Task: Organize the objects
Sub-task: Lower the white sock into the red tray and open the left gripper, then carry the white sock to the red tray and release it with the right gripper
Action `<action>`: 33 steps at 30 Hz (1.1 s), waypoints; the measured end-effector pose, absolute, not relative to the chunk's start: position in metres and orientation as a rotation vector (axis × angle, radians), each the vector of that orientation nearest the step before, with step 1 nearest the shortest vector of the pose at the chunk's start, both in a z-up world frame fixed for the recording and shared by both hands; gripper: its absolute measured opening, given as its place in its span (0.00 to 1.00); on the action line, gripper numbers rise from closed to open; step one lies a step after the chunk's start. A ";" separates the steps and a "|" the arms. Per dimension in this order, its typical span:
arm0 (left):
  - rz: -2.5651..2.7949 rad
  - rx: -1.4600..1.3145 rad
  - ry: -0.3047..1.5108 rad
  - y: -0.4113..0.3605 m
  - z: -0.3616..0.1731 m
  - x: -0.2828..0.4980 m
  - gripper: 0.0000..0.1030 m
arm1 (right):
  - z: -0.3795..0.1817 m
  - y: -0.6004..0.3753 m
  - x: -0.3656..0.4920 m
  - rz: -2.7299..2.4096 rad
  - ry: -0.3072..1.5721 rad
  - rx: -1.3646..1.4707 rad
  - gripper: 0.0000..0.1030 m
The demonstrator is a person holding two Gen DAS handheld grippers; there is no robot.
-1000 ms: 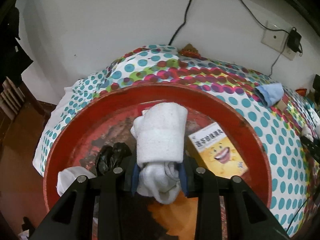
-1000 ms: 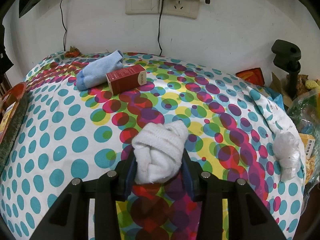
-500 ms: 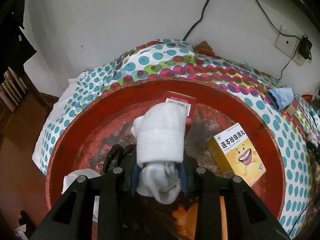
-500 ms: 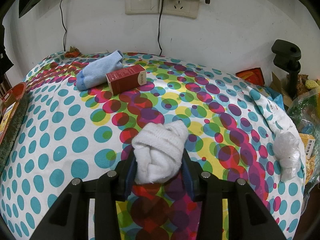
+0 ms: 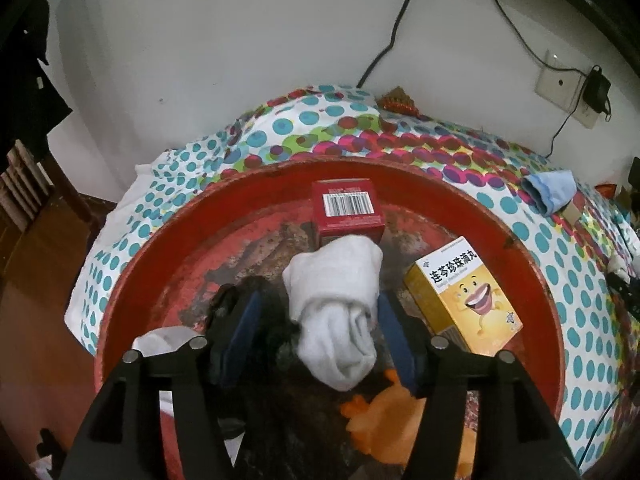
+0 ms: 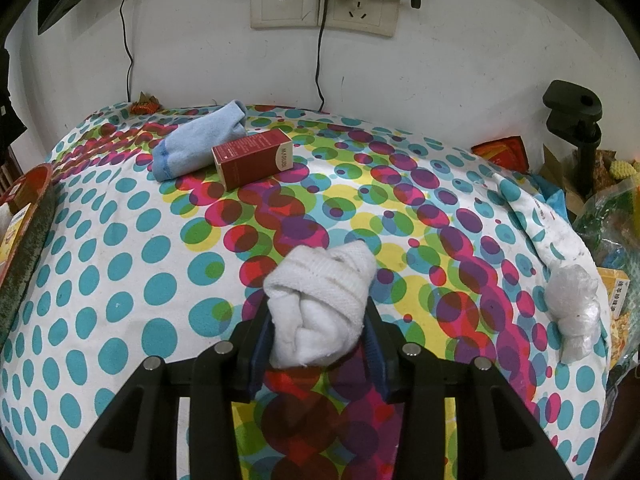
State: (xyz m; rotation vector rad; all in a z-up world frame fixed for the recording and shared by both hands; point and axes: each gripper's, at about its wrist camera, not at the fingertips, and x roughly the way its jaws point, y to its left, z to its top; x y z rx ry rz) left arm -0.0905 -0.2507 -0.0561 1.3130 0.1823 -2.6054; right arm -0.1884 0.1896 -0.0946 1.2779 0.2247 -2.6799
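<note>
the right gripper [image 6: 316,328] pinches a rolled white sock [image 6: 320,304], seemingly just above the dotted cloth [image 6: 120,280].

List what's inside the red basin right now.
Inside the red basin: a white sock roll between the open left gripper fingers, a red box, yellow box, orange toy, black bundle and white cloth. The gripper body covers the near floor.
</note>
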 end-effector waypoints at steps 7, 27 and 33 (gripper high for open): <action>-2.633 1.240 0.043 -0.231 -0.037 -0.060 0.66 | -0.095 0.189 -0.188 -2.680 0.223 1.278 0.41; -2.639 1.184 0.081 -0.231 -0.037 0.002 0.83 | -0.095 0.190 -0.189 -2.677 0.208 1.281 0.41; -2.644 1.167 0.081 -0.238 -0.040 0.003 0.85 | -0.095 0.187 -0.188 -2.688 0.240 1.278 0.41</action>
